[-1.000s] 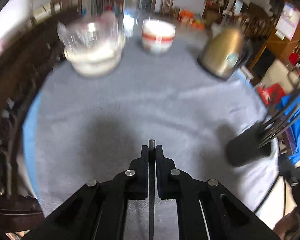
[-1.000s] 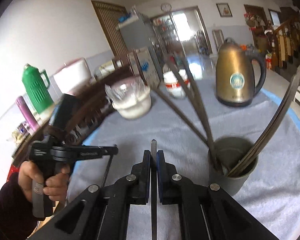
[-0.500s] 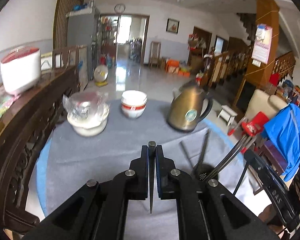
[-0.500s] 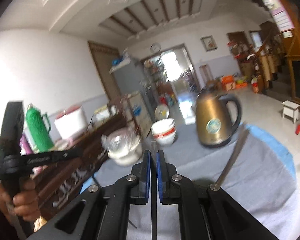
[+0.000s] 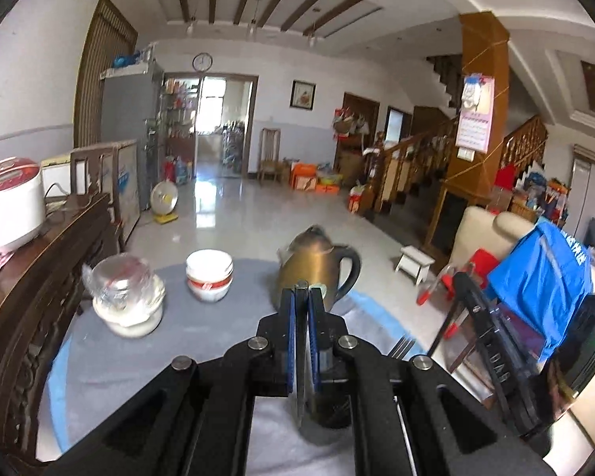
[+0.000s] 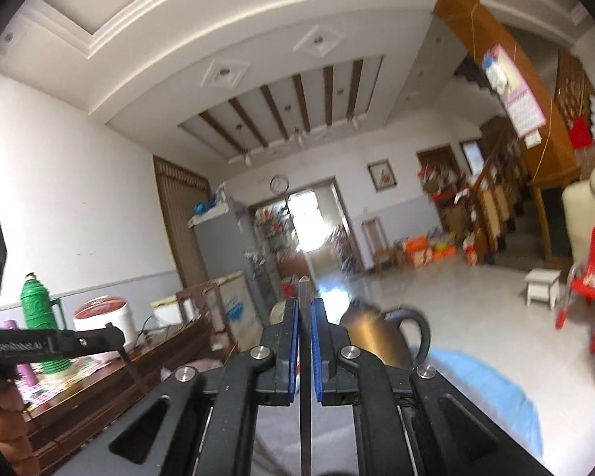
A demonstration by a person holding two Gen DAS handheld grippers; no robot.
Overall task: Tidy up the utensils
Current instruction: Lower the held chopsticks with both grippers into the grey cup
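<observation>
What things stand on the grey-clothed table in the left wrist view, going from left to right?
Plastic-wrapped bowl → stacked white bowls → brass-coloured kettle → fork tines poking up beside the gripper.

The left tongs (image 5: 302, 309) are matte black, built from two broad angled arms with long cut-out slots, joined by round silver screw heads. Their two narrow fingers (image 5: 285, 317) carry blue pads on the inner faces. The right tongs (image 6: 304, 325) look the same: black arms, silver screws, blue-lined fingers. Seen from the right wrist, the left tool's black bar bears small white lettering, and bare brownish fingers of the left hand (image 6: 4, 428) show at the edge.
</observation>
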